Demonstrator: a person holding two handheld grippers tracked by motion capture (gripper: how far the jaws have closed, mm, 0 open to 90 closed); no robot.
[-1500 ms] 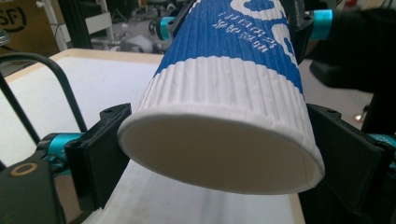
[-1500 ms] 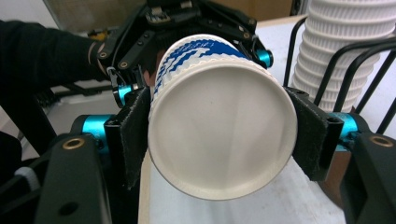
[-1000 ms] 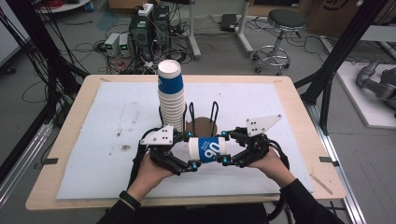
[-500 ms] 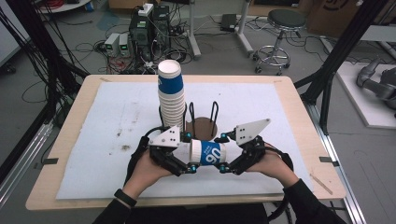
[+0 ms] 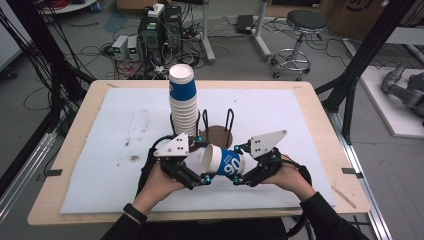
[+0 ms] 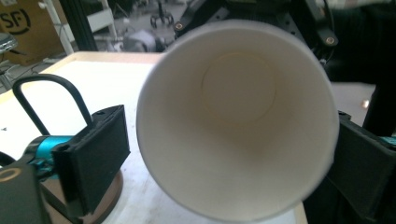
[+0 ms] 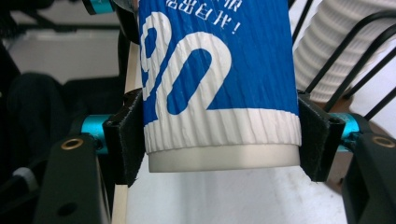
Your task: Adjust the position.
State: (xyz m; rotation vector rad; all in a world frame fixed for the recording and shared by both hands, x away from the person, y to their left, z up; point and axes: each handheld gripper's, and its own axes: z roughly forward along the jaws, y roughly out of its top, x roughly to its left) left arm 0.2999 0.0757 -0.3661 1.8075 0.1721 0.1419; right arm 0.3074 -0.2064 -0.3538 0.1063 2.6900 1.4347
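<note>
Ribbed paper cup (image 7: 219, 79), right gripper (image 7: 219, 140) clamping base

ribbed matt paper cup (image 7: 219, 79), smooth white inside; black wire rack (image 5: 229, 120); wood table (image 5: 320, 107).

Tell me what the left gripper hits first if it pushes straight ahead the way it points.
Most likely the open mouth of the paper cup right in front of it. The left gripper has its jaws open beside the rim, while the right gripper clamps the cup's base.
</note>
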